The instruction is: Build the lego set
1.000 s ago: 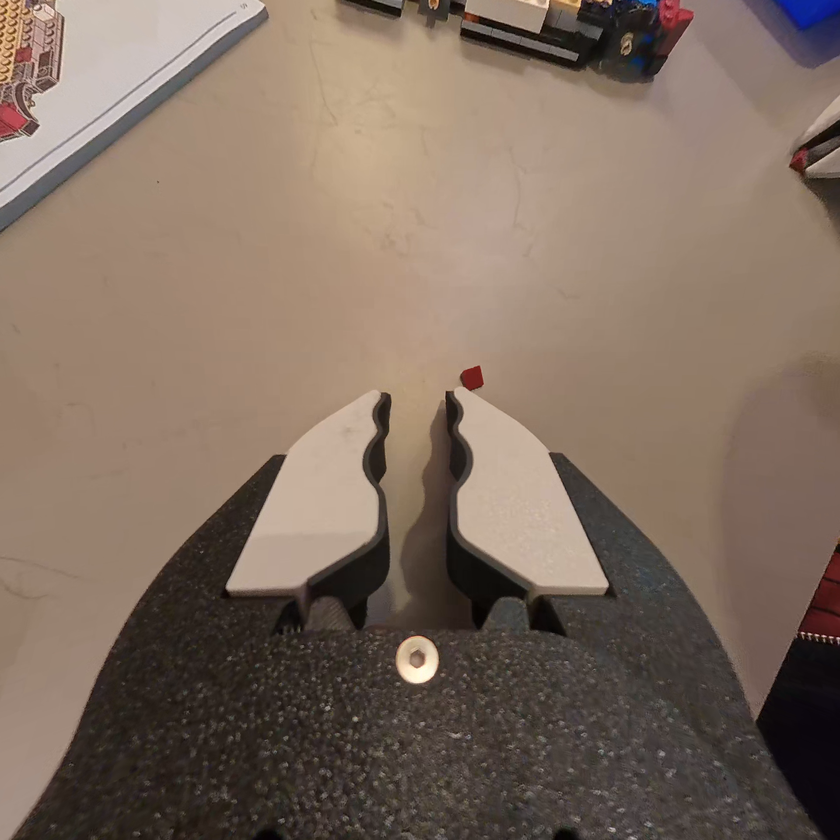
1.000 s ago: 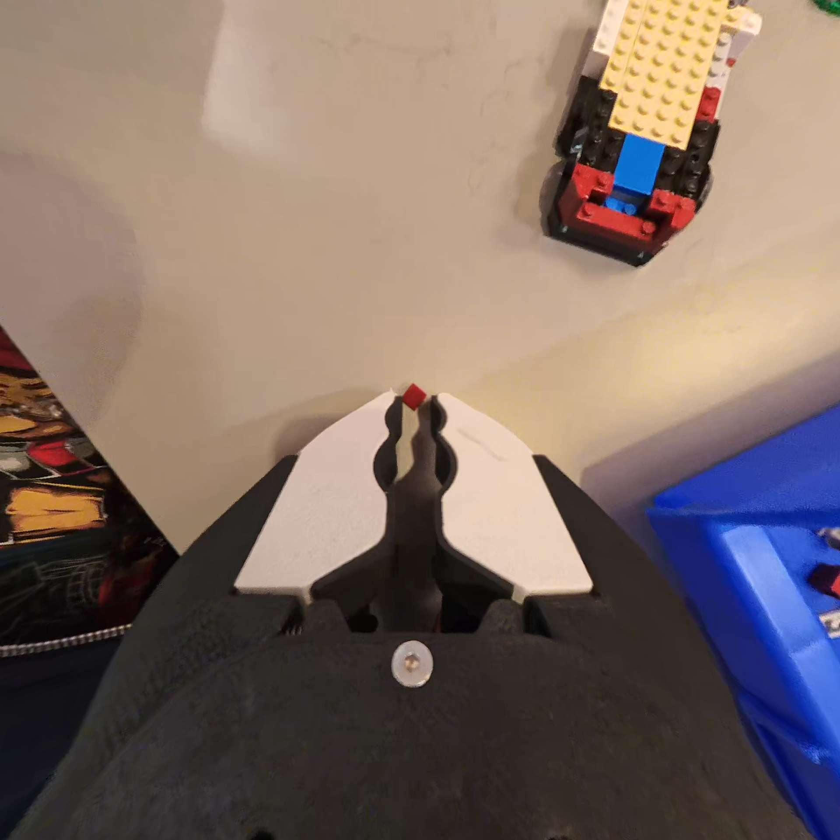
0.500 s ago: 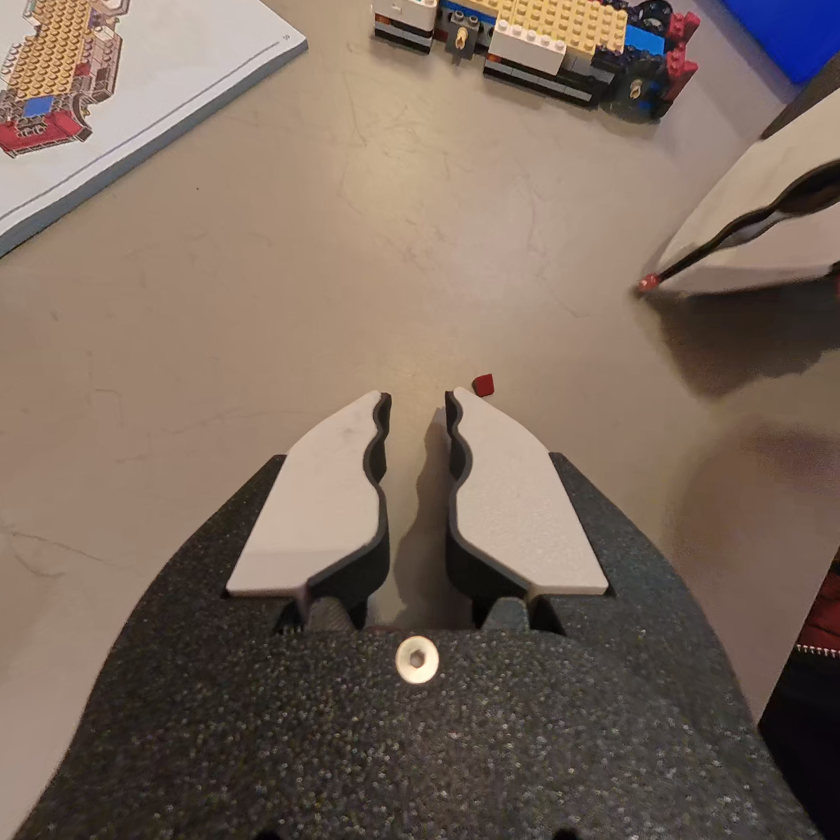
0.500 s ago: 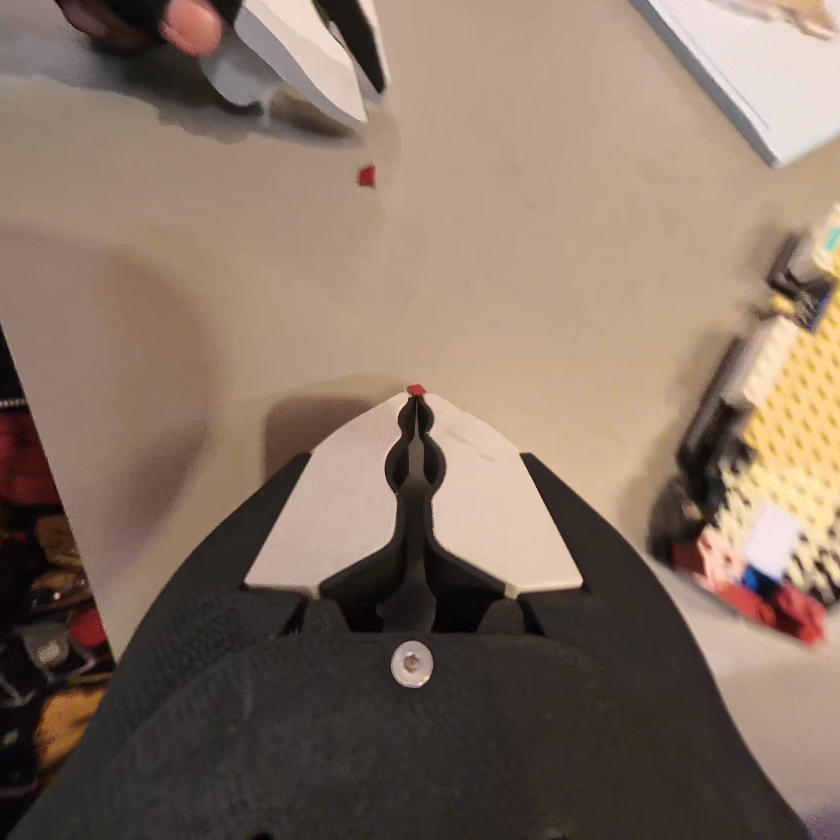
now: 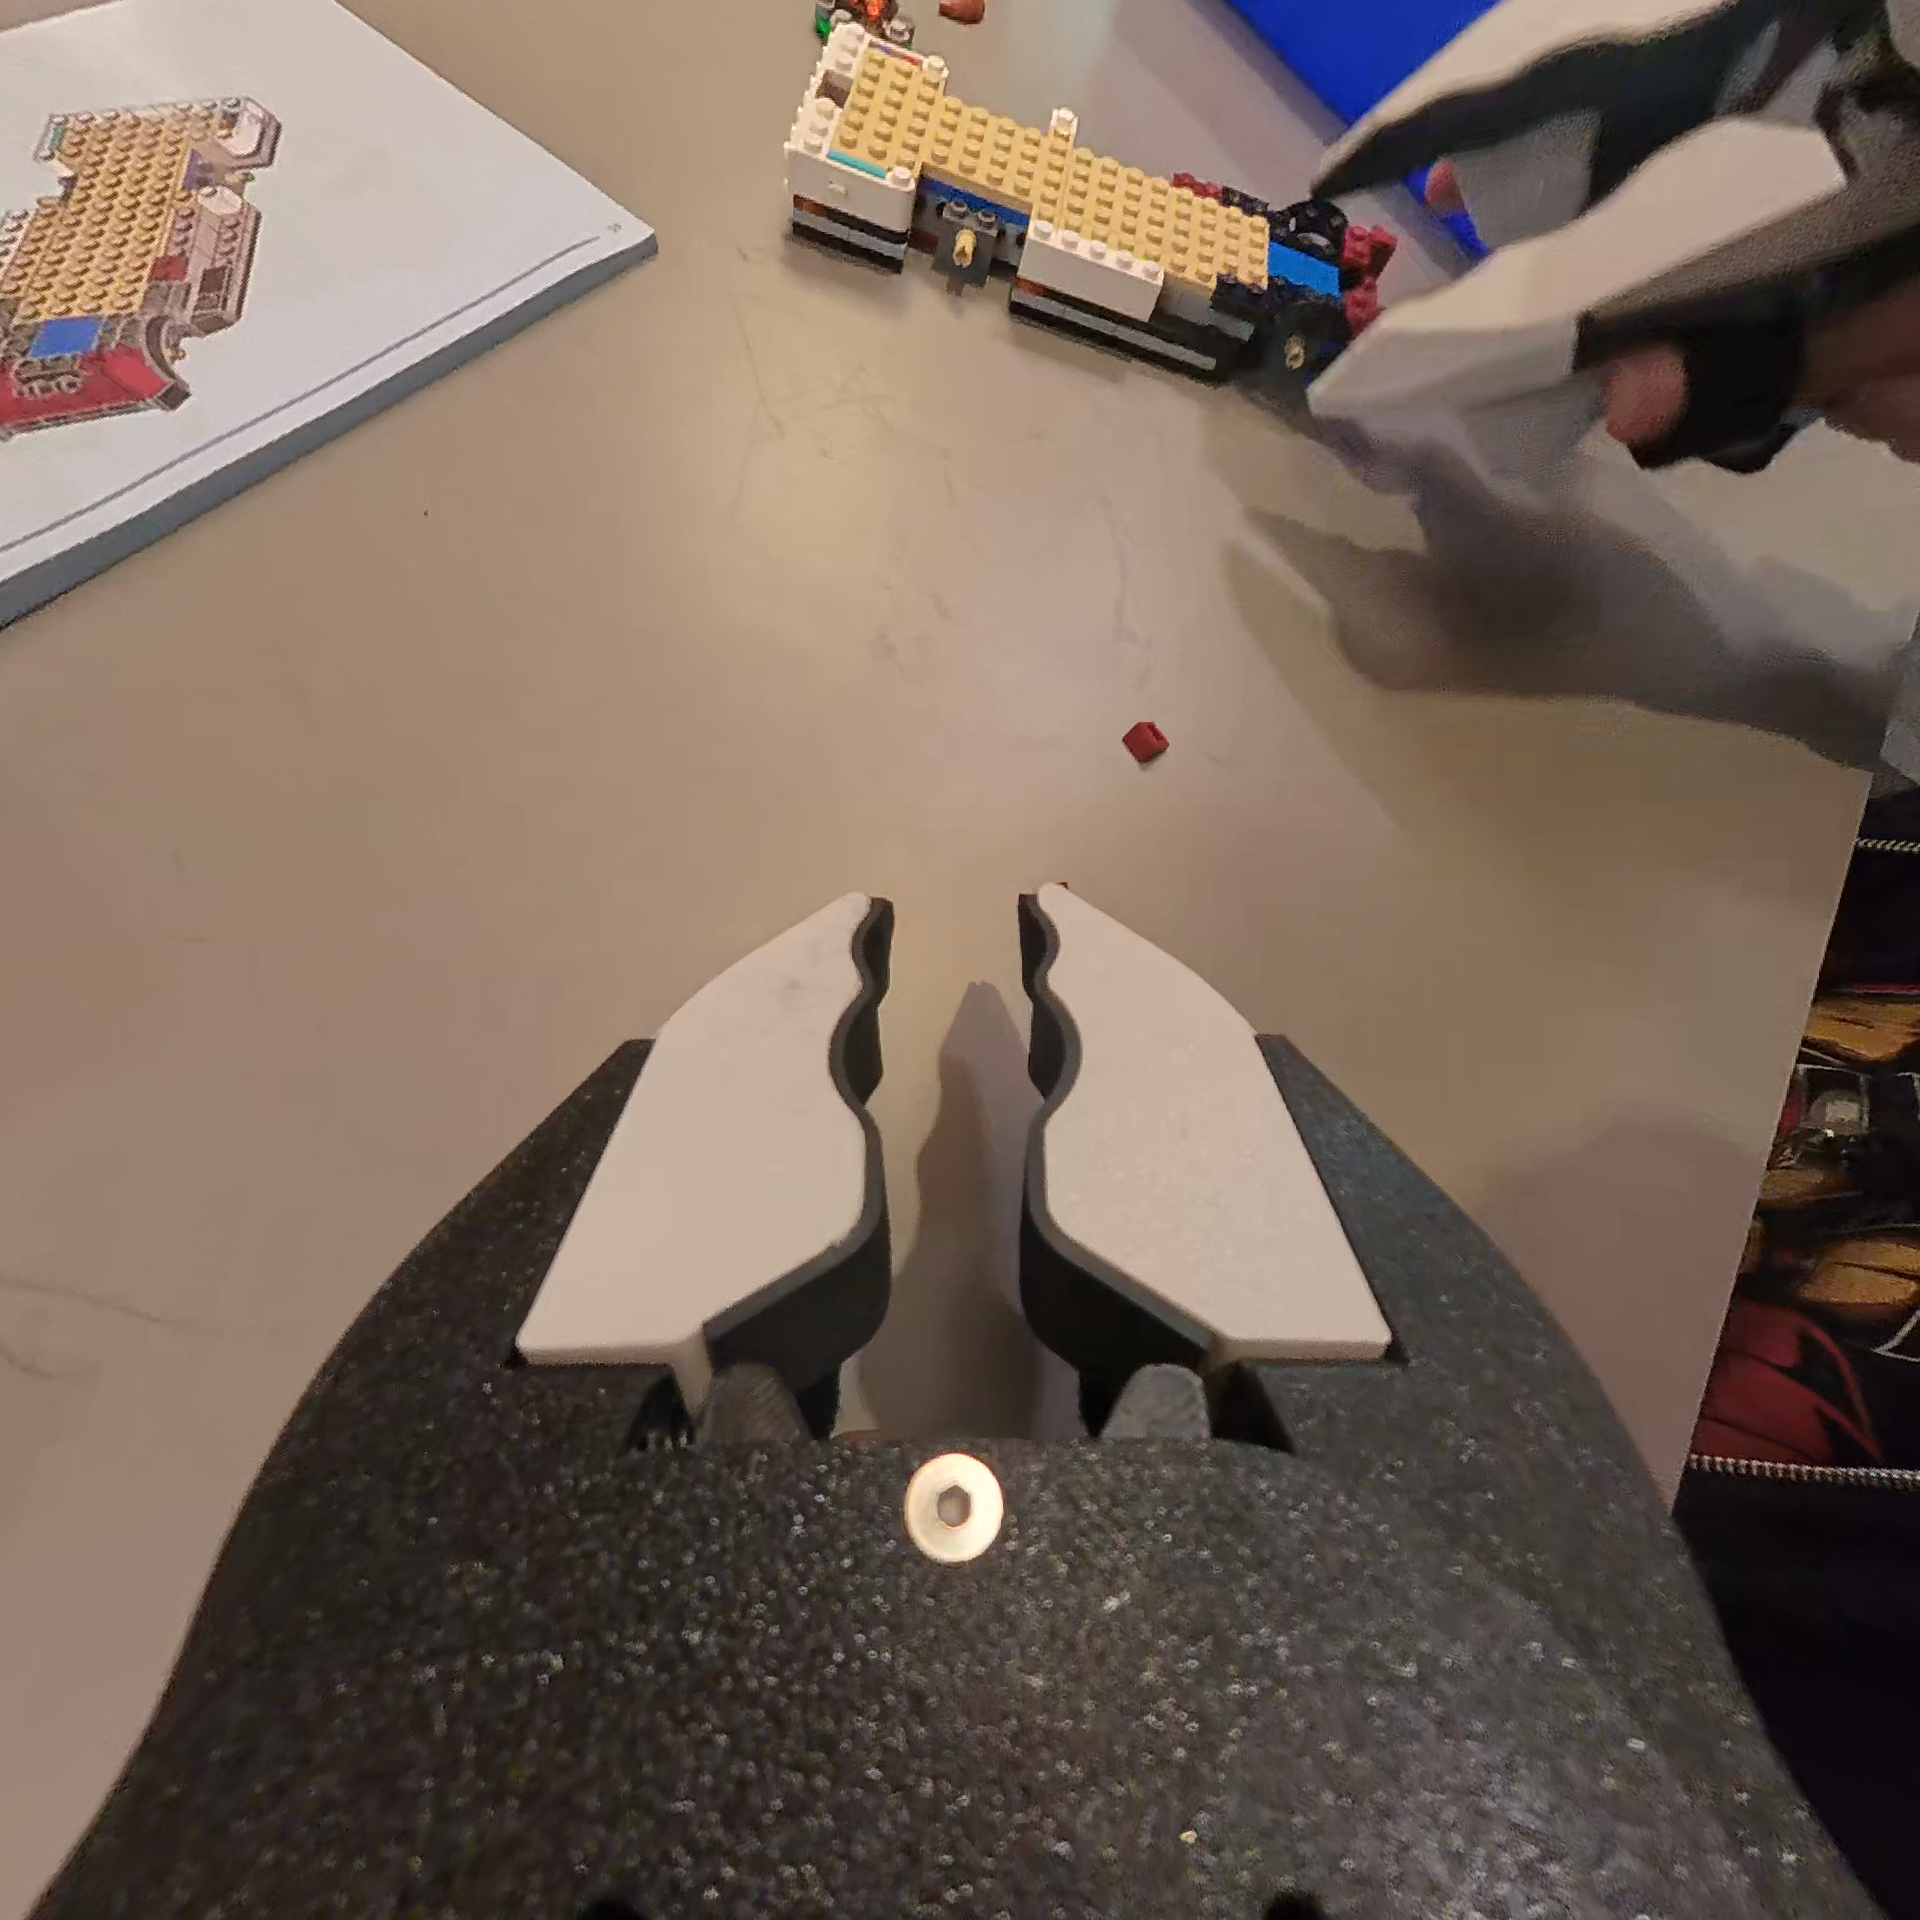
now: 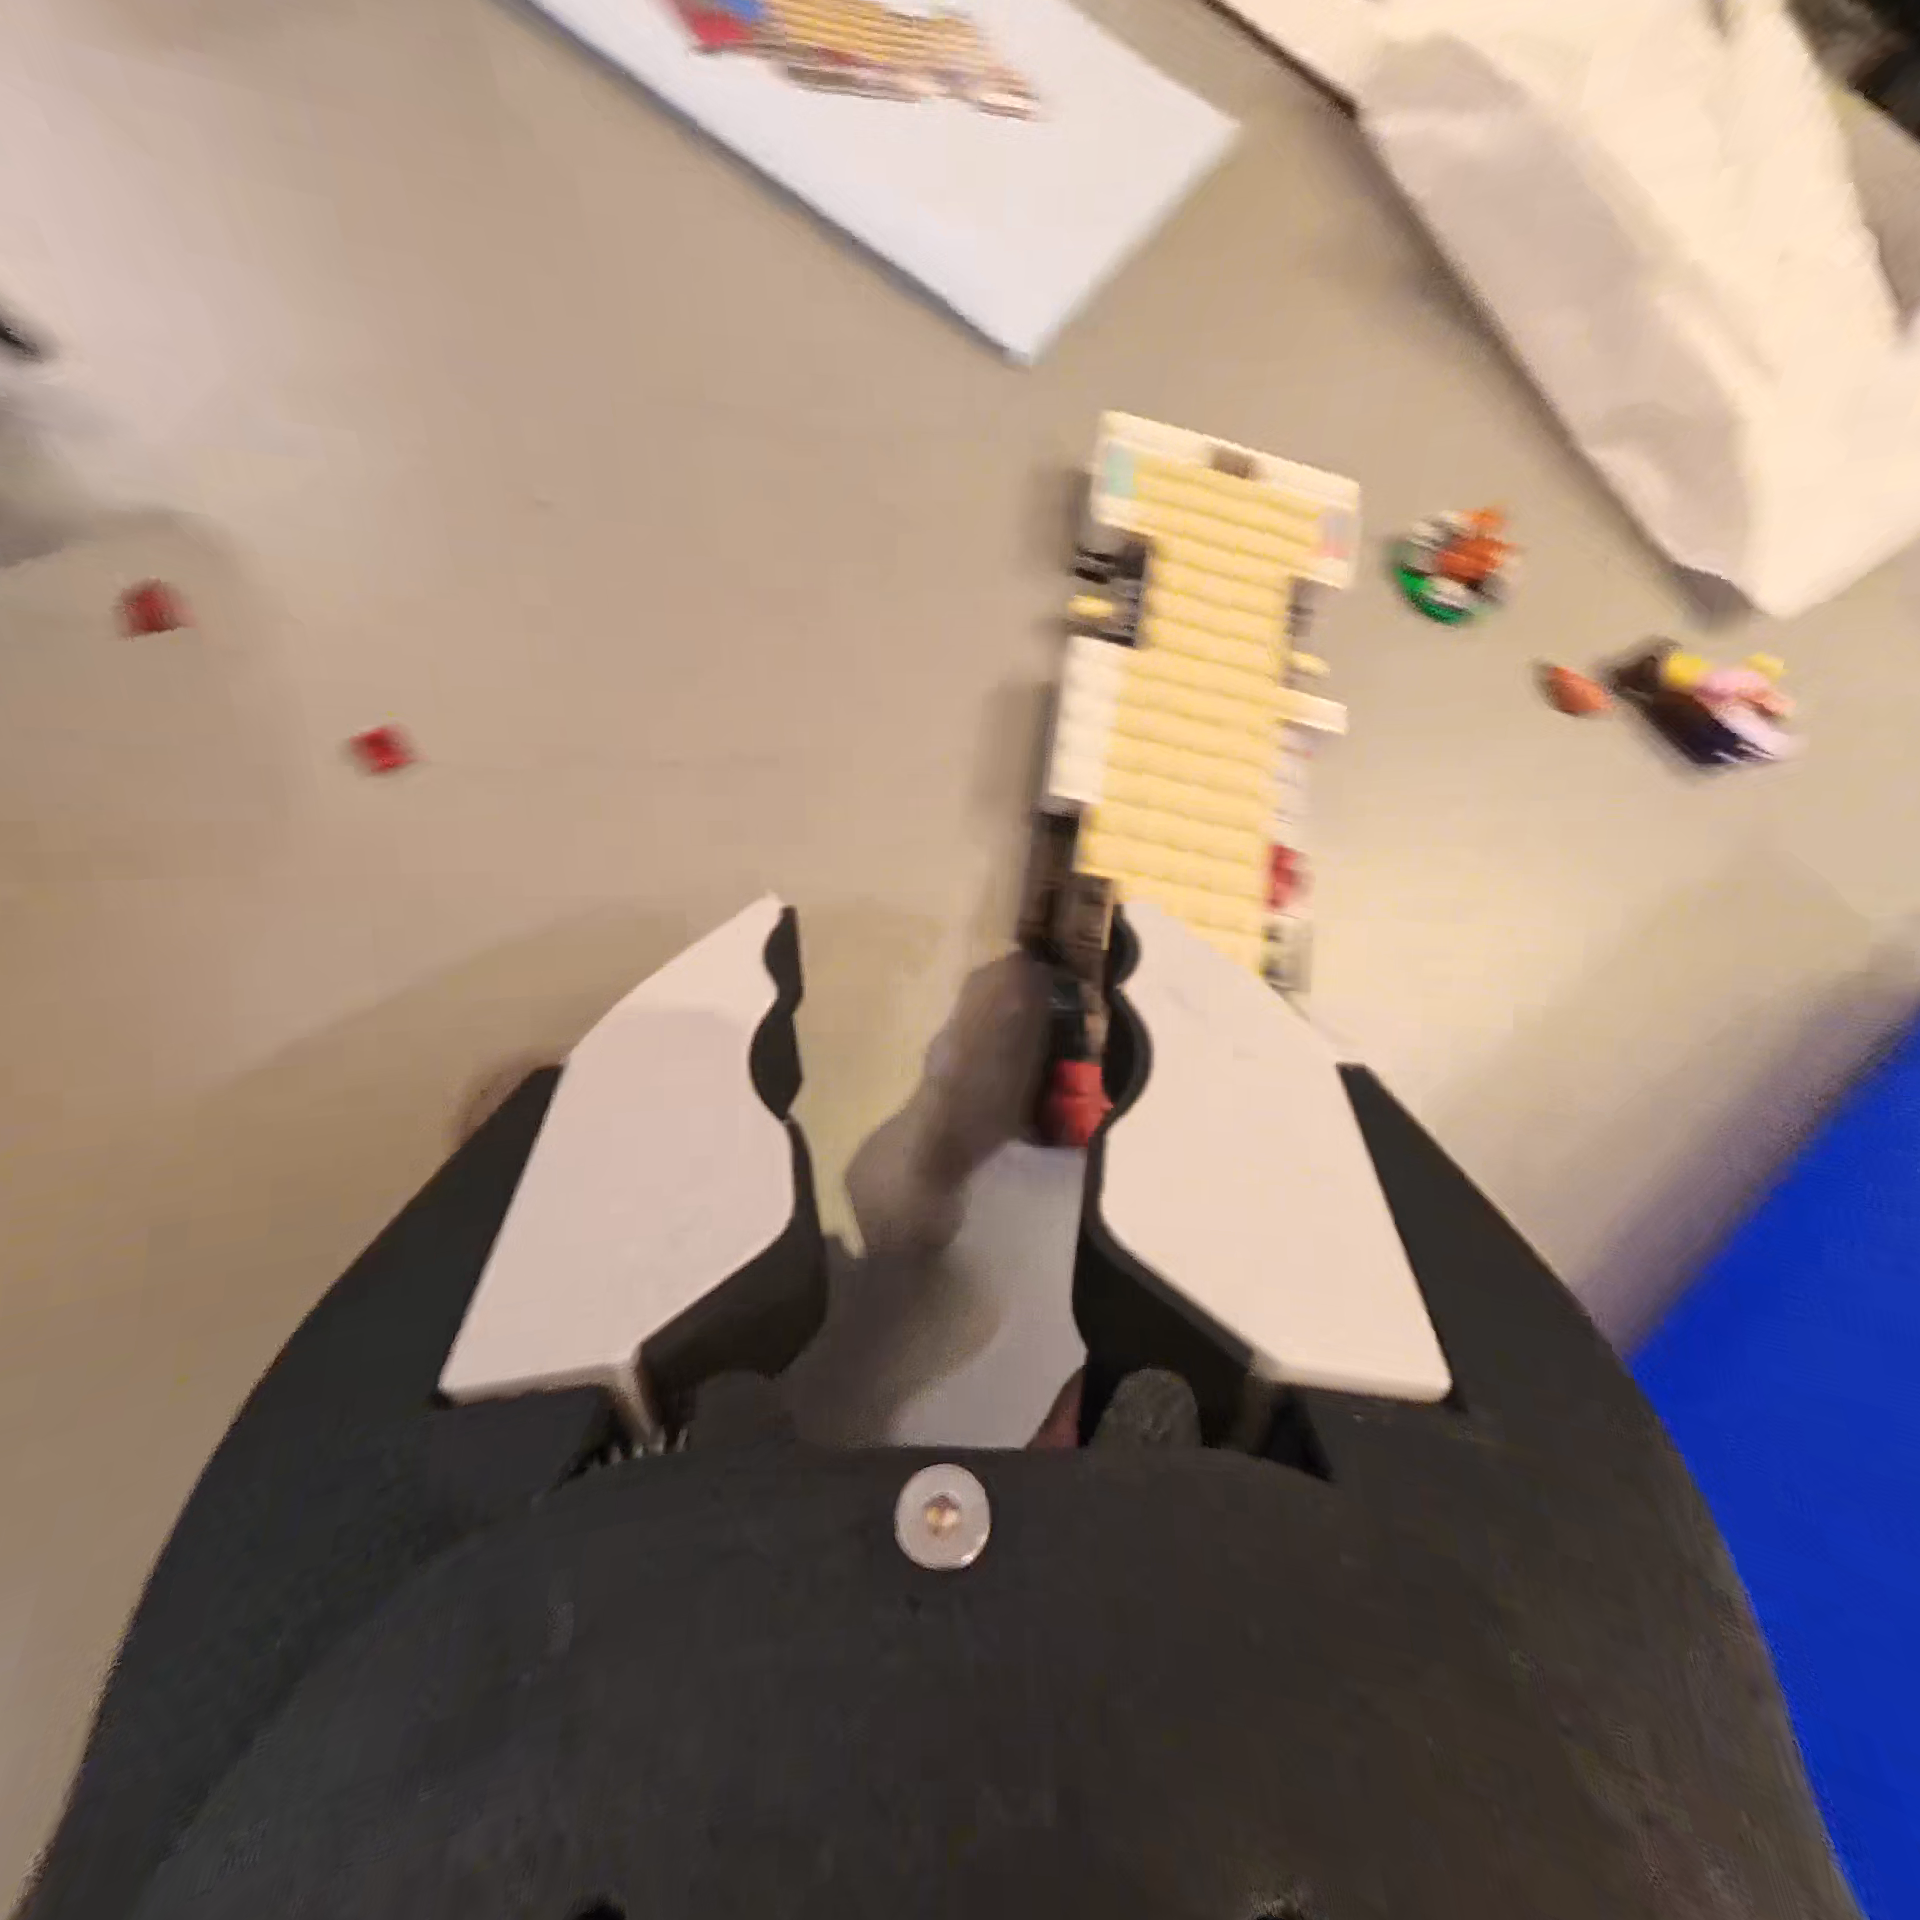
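We find the left hand-held gripper [image 5: 954, 906] low over the beige tabletop [image 5: 520, 727], its two fingers a narrow way apart with only bare tabletop showing between them. A sliver of a small red piece [image 5: 1058, 886] peeks out just beyond its right fingertip; whether it touches the finger, we cannot tell. A second small red brick [image 5: 1145, 743] lies loose farther ahead and to the right.

The right hand-held gripper [image 6: 954, 920] stands wide apart and grips nothing (its view is motion-blurred). It hovers at the near end of a long brick model [image 5: 1070, 218] with a tan studded top, whose red and dark end shows between the fingers, close beside the right one.

An open instruction booklet [image 5: 343, 270] lies to the left of the model, a blue bin [image 6: 1787, 1299] to its right, with a few small figures [image 6: 1704, 701] beyond.
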Demonstrator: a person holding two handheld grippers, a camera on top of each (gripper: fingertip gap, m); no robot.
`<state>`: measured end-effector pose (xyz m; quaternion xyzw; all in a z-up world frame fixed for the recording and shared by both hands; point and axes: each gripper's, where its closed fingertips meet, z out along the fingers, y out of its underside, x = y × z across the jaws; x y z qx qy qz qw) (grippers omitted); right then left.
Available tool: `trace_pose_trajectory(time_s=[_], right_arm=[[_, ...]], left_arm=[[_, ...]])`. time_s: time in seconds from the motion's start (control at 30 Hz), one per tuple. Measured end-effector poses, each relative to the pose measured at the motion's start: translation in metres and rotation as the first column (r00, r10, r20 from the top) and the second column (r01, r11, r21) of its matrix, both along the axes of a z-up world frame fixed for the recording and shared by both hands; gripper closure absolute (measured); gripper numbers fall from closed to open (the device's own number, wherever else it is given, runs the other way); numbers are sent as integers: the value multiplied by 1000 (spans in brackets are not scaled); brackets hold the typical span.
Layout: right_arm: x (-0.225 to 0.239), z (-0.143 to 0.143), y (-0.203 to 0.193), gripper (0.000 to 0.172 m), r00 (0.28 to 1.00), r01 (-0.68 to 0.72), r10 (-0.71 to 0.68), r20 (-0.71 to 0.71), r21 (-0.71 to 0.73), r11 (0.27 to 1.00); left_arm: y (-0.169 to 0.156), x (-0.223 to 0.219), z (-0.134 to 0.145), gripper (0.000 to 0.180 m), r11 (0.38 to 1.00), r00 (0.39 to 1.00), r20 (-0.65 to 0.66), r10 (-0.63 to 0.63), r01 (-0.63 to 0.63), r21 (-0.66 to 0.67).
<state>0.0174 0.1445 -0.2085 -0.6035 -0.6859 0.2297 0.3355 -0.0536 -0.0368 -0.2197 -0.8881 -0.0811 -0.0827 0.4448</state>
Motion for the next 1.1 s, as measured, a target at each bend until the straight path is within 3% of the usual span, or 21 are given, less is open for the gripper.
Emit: trace_pose_trajectory(time_s=[0.1, 0.2, 0.37, 0.5, 0.67, 0.77, 0.93, 0.97, 1.1], right_arm=[[-3, -2, 32, 94, 991, 121, -124, 44, 57, 991], [1, -20, 53, 82, 967, 169, -190, 169, 127, 977], [7, -29, 48, 108, 951, 161, -160, 265, 17, 987], [6, -30, 44, 110, 941, 127, -126, 315, 18, 992], [3, -29, 39, 110, 930, 95, -89, 357, 2, 996], [0, -23, 37, 110, 932, 86, -71, 356, -26, 996], [-6, -9, 36, 110, 940, 88, -50, 337, -98, 991], [-7, -6, 35, 110, 942, 86, -44, 332, -112, 990], [-12, 1, 29, 110, 951, 62, -5, 309, -173, 983]], left_arm=[[6, -2, 1, 156, 1000, 999, -38, -14, 14, 4], [10, -1, 4, 154, 999, 995, -90, -37, 38, 13], [13, 0, 14, 152, 995, 972, -214, -93, 99, 18], [34, 3, 34, 148, 973, 900, -389, -197, 228, 32], [94, 8, 48, 142, 903, 655, -672, -346, 427, -48], [138, 10, 33, 132, 848, 442, -793, -419, 504, -167], [183, 14, 1, 124, 777, 125, -875, -468, 531, -339], [191, 17, 4, 122, 779, 91, -895, -438, 536, -327], [211, 22, 5, 124, 781, 45, -922, -384, 549, -299]])
